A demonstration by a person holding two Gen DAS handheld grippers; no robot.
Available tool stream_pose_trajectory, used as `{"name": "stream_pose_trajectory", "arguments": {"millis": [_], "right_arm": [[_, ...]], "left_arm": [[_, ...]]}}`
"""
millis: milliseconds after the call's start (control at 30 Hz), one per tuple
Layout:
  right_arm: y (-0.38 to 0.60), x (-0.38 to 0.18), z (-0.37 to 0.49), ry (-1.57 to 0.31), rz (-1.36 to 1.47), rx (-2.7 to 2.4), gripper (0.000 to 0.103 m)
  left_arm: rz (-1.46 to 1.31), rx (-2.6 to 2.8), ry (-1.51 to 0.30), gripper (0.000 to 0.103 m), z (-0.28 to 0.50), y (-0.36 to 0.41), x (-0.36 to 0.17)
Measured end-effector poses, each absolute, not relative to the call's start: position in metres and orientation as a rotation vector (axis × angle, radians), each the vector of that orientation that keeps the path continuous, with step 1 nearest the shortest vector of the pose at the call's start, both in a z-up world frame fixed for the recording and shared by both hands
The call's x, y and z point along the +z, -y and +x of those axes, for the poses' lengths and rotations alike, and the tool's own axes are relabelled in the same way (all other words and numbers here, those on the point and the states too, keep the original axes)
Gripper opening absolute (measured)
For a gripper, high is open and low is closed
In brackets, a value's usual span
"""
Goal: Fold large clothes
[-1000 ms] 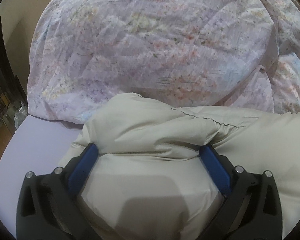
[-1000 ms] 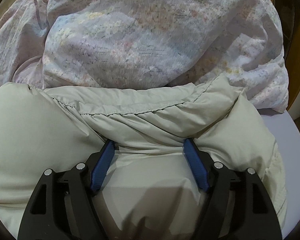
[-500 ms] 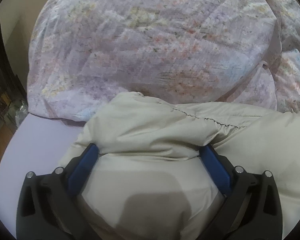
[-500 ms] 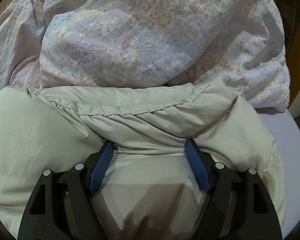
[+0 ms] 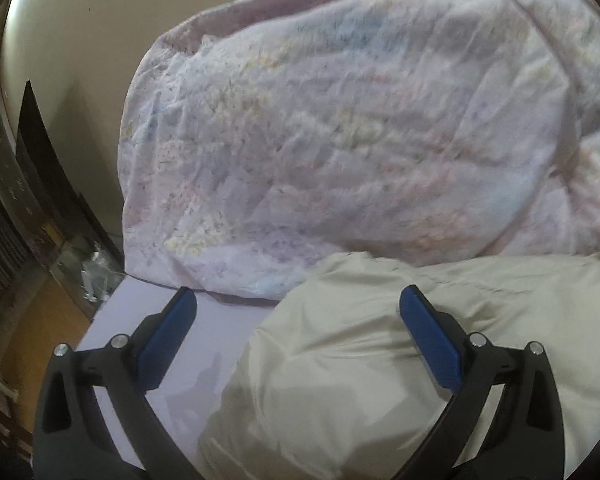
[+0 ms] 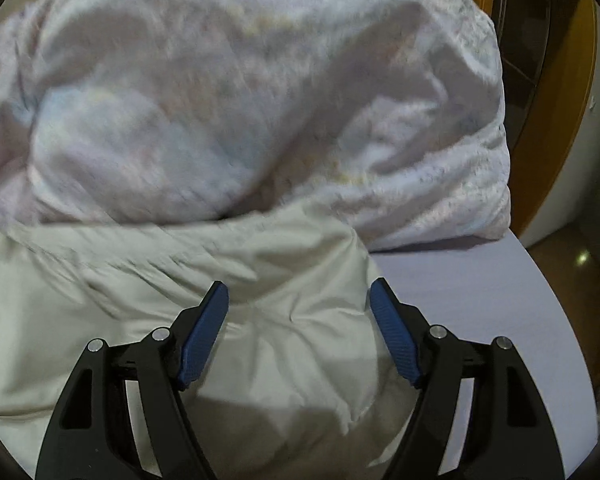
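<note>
both claws, left claw [image 5: 298, 316] and right claw [image 6: 298, 312], now hang apart, lifted clear of the puffy beige padded jacket [image 5: 380, 360] they pressed into before.

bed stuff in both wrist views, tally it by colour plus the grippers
Beige: 1, the puffy jacket
Floral pink-white: 1, the duvet
Plain lilac: 1, the sheet
Black with blue pads: 2, the left gripper and the right gripper, both open over the jacket
Total: 5

A cream wall [image 5: 72, 40] rises behind the lavender bed surface [image 5: 204, 344], orange-brown floor [image 5: 40, 320] beside it.
</note>
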State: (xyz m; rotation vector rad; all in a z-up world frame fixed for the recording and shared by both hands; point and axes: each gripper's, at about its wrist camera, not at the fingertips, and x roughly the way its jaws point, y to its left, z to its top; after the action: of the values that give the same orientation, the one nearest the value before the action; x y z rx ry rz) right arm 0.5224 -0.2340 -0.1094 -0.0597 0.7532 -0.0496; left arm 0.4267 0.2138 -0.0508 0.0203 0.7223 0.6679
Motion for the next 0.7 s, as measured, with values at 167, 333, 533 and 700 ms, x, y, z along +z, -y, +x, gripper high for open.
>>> {"name": "stream_pose_trajectory", "arguments": {"millis": [167,333,533,700], "right_arm": [[0.233,-0.122,0.523,-0.78,-0.07,-0.069,0.076],[0.241,-0.129,0.529,-0.805,-0.028,-0.056,0.08],[0.265,-0.139,0.544,-0.83,0.027,-0.022,0.081],[0.277,-0.144,0.548,-0.843,0.076,0.009,0.082]], "left_arm": [[-0.024,0.685,-0.757,0.101,0.425,-0.227,-0.073],[-0.092,0.664,-0.776,0.101,0.427,-0.238,-0.082],[-0.191,0.61,-0.804,0.101,0.426,-0.25,-0.093],[-0.261,0.573,-0.815,0.101,0.427,-0.26,-0.1]]}}
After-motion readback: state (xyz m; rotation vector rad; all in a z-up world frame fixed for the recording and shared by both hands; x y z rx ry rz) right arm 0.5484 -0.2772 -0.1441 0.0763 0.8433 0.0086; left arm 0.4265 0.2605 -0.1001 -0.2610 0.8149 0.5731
